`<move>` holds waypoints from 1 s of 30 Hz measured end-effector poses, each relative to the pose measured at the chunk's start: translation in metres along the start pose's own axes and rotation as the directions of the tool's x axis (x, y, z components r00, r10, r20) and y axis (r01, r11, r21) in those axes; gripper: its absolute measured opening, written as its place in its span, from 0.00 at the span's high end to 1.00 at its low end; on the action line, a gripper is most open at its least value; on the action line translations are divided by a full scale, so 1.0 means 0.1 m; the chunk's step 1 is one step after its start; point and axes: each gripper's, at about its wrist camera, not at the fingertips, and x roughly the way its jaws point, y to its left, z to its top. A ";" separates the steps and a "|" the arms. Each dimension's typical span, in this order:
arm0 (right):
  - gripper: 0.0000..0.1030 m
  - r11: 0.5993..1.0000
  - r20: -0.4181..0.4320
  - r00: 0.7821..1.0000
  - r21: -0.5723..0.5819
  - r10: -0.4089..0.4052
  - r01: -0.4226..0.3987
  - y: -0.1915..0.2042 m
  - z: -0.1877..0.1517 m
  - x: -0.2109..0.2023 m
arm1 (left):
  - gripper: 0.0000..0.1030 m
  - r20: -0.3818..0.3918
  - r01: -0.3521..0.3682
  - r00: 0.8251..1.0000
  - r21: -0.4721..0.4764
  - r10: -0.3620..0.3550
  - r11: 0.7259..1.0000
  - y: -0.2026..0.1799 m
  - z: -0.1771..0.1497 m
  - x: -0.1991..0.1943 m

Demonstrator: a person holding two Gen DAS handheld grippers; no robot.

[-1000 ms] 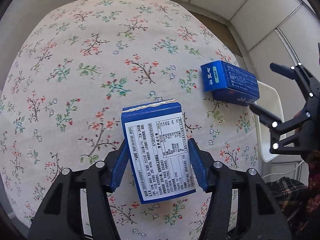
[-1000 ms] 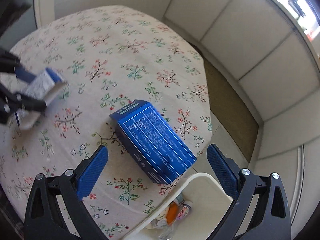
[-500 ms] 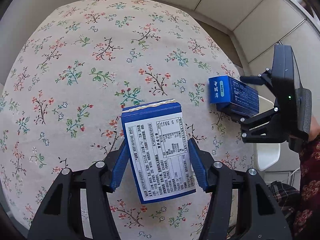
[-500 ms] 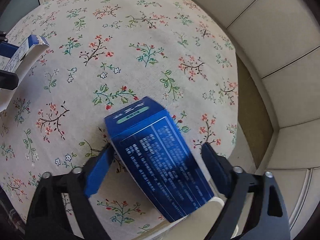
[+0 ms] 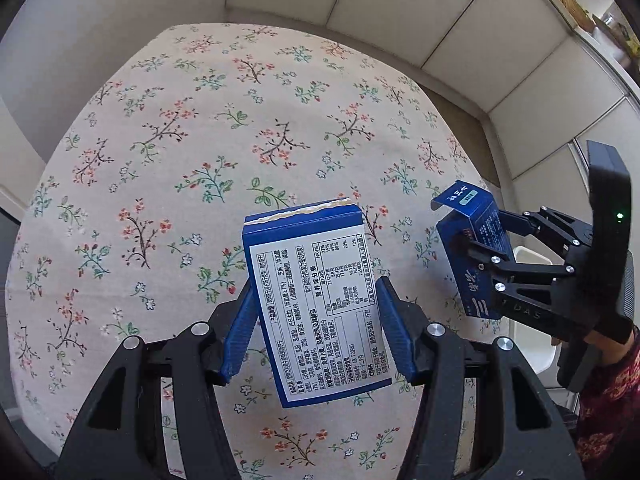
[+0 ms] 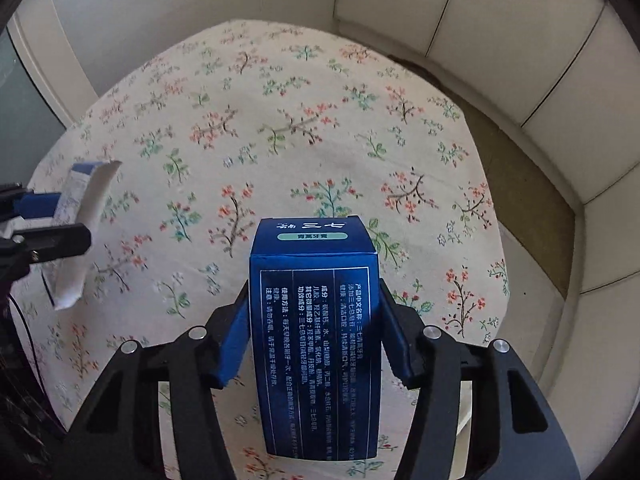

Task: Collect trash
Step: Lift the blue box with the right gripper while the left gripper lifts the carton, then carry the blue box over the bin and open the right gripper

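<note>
Now the left gripper [image 5: 314,320] has its blue pads pressed against both sides of a blue carton [image 5: 316,304] with a white printed label, holding it clear above the table. The carton's torn top edge points away from the camera.

Off to its right, the right gripper [image 6: 314,328] is closing its jaws on a dark blue box [image 6: 316,340] covered in white print, and the pads sit against the box's two long sides. That box is also lifted off the table, its green-labelled end flap facing away.

Below both lies a round table under a cream tablecloth [image 5: 180,140] printed with small red and green flower sprigs. In the left wrist view a white bin [image 5: 532,258] peeks out just past the table's right edge, behind the right gripper. A dark patterned sleeve [image 5: 608,392] shows at the lower right. Pale wall panels [image 6: 500,40] curve around behind the table.
</note>
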 end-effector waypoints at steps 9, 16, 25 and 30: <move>0.45 0.984 0.269 0.958 0.166 -0.100 0.056 0.12 0.19 -0.70 | 0.46 0.172 -0.026 0.985 -0.004 0.026 1.000 -0.03 0.13 -0.46; 0.45 0.949 0.413 0.891 0.310 -0.189 0.058 -0.02 0.07 -1.14 | 0.46 0.285 0.018 0.958 0.015 -0.022 1.000 -0.29 0.19 -0.75; 0.45 0.851 0.461 0.784 0.500 -0.416 0.157 -0.34 -0.27 -1.58 | 0.46 0.396 0.072 0.913 0.080 -0.098 0.994 -0.69 0.17 -0.96; 0.45 0.765 0.428 0.725 0.609 -0.539 0.210 -0.61 -0.56 -1.78 | 0.46 0.438 0.113 0.886 0.120 -0.155 0.986 -0.94 0.15 -1.05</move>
